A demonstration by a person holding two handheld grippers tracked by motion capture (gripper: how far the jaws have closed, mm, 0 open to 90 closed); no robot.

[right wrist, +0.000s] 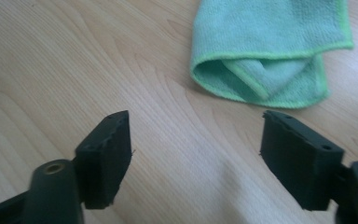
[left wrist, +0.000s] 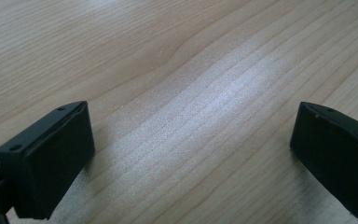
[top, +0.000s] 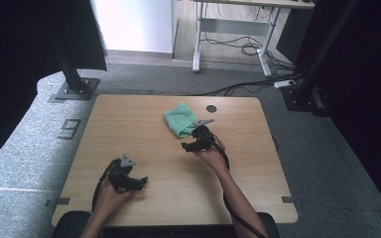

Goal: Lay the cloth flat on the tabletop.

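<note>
1. I'm watching the right hand-held gripper (top: 186, 147) hovering over the middle of the wooden surface (top: 144, 124); its jaws are standing apart with nothing between them.
2. I'm seeing the folded green microfibre cloth (top: 180, 119) lying flat toward the far side of the surface, just beyond that gripper and not touching it.
3. In the right gripper view, the cloth (right wrist: 270, 51) is sitting ahead of the jaws, its folded corner pointing back toward them.
4. I'm keeping the left hand-held gripper (top: 138, 182) low at the near left, jaws wide apart over bare wood, well away from the cloth.
</note>
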